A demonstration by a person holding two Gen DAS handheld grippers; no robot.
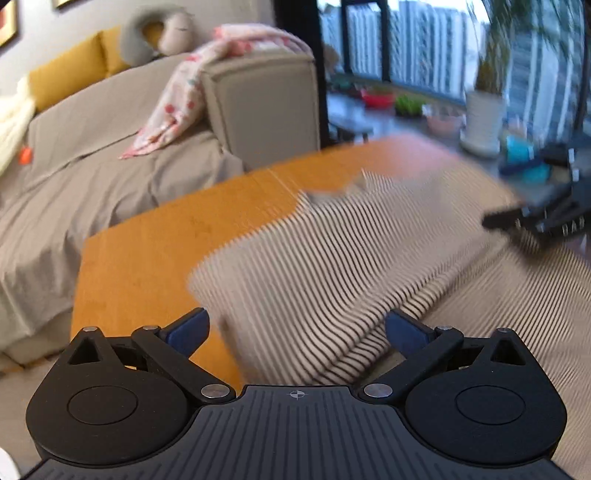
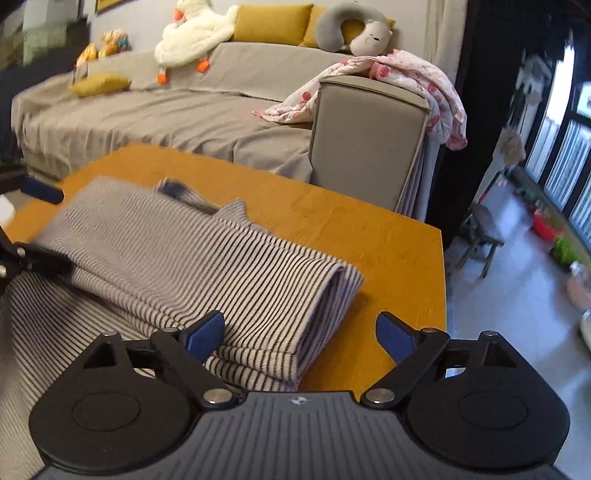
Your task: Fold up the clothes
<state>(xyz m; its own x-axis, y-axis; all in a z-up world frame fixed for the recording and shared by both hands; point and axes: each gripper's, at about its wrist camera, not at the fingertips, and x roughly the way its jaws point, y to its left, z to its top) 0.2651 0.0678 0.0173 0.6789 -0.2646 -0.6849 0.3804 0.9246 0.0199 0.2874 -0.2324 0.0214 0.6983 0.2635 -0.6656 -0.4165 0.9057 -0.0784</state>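
Left gripper (image 1: 297,332): nearest the left wrist camera; black body, blue fingertips (image 1: 192,326) spread wide, nothing between them. It hangs over the near edge of the garment.
Right gripper (image 2: 301,334): nearest the right wrist camera; blue fingertips (image 2: 207,332) spread wide, nothing held. The left tip is over the folded cloth, the right tip over bare table. In the left wrist view it appears at the right edge, blurred, low over the cloth.
Sofa (image 2: 166,107): grey-covered, beyond the far side of the table; the armrest (image 2: 369,140) stands just beside the table's far edge.
Table (image 2: 388,251): orange wood top; carries the garment.
Striped garment (image 2: 207,258): beige with thin dark stripes, lying on the table. One part is doubled over onto the lower layer, with a rounded fold edge facing the right gripper. The far end is blurred in both views.
Floral blanket (image 2: 424,77): pink and white, draped over the armrest and trailing onto the seat.
Goose plush (image 2: 195,31): white with orange bill and feet, on the sofa back.
Yellow cushions (image 2: 273,22): against the sofa back; one smaller cushion lies on the seat at the left.
Neck pillow (image 2: 354,29): grey, with a plush face, at the sofa corner beside the cushions.
Potted plant (image 1: 484,110): white pot by the window, blurred.
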